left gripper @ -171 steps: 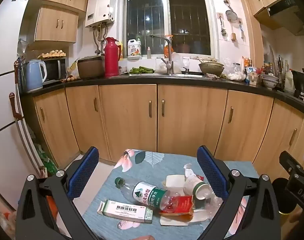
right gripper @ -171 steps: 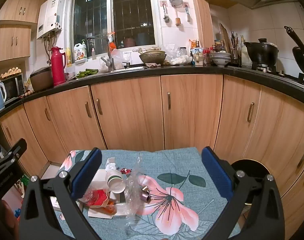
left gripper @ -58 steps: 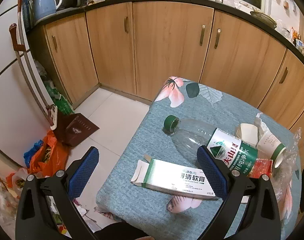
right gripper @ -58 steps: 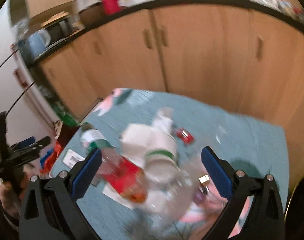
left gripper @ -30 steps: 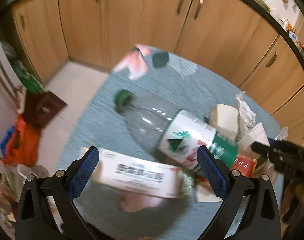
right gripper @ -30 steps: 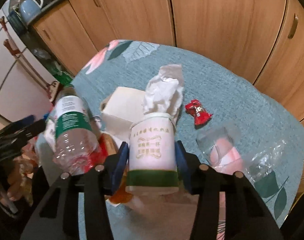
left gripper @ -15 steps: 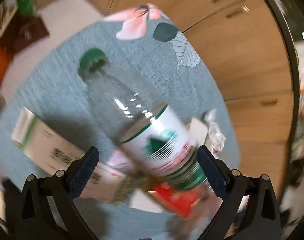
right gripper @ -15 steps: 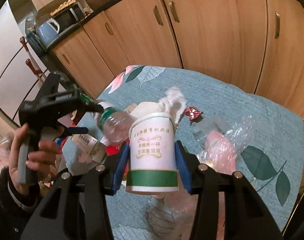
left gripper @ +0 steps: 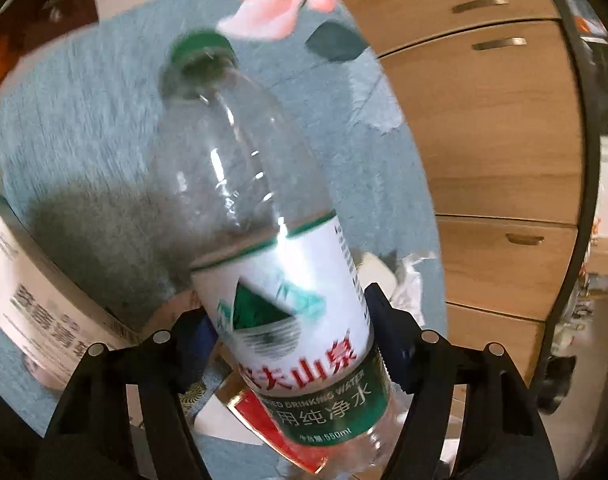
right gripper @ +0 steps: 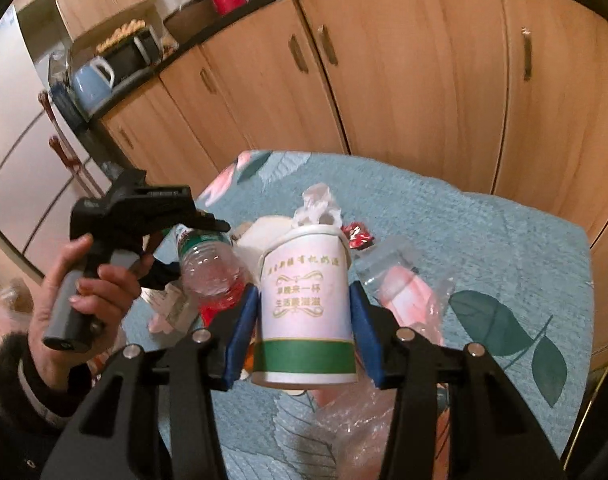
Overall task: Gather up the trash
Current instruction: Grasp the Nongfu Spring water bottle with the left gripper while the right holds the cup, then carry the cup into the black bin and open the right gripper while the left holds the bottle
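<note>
My left gripper (left gripper: 292, 332) is shut on an empty clear plastic water bottle (left gripper: 264, 240) with a green cap and white-green label, held over the blue floral table (left gripper: 64, 128). The bottle also shows in the right wrist view (right gripper: 208, 264), with the left gripper (right gripper: 200, 236) around it. My right gripper (right gripper: 304, 312) is shut on a white paper cup (right gripper: 307, 304) with a green band, lifted above the table. A crumpled tissue (right gripper: 317, 204) sticks out of the cup.
A white carton box (left gripper: 36, 292), a red wrapper (left gripper: 272, 424), a red candy wrapper (right gripper: 357, 234) and clear plastic film (right gripper: 403, 288) lie on the table. Wooden cabinets (right gripper: 403, 80) stand behind it. A fridge (right gripper: 8, 128) is at the left.
My left gripper has closed on the water bottle and raised it. My right gripper keeps holding the paper cup, lifted a little higher.
</note>
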